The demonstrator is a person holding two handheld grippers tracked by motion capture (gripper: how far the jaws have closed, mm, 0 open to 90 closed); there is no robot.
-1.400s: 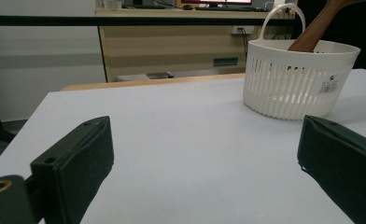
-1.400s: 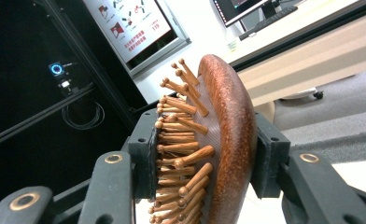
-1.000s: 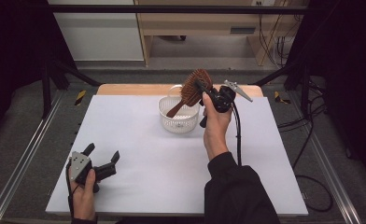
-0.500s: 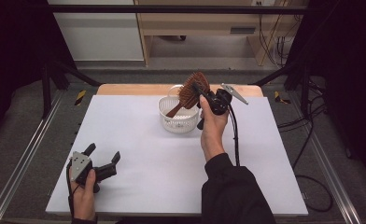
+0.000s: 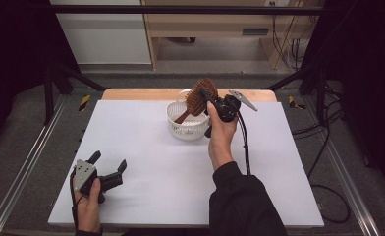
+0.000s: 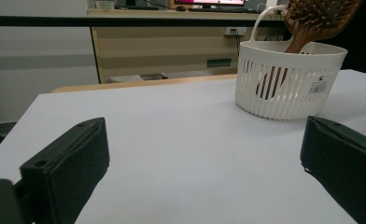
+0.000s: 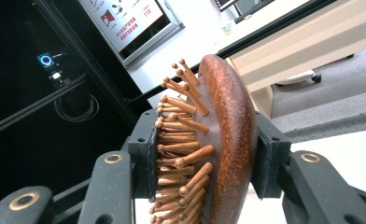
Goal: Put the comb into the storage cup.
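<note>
The hairbrush (image 7: pixel 230 140) was glossy reddish-brown wood with smooth wooden pins. Its handle stood in the basket (image 5: pixel 186 124), which was white slotted plastic. Under the basket, the worktop (image 5: pixel 146 147) looked matt white, its far edge bare pale wood.

Even overhead light falls on the white table (image 5: pixel 146 147), which reads bright and flat, while the floor and frame around it sink into deep darkness. Shadows on the table are faint and soft. The high view is slightly soft and grainy. In the left gripper view the near jaws are blurred, and the white basket (image 6: pixel 288 79) is sharper. In the right gripper view the wooden hairbrush (image 7: pixel 218 140) is crisp with a mild sheen, the background hazy.
</note>
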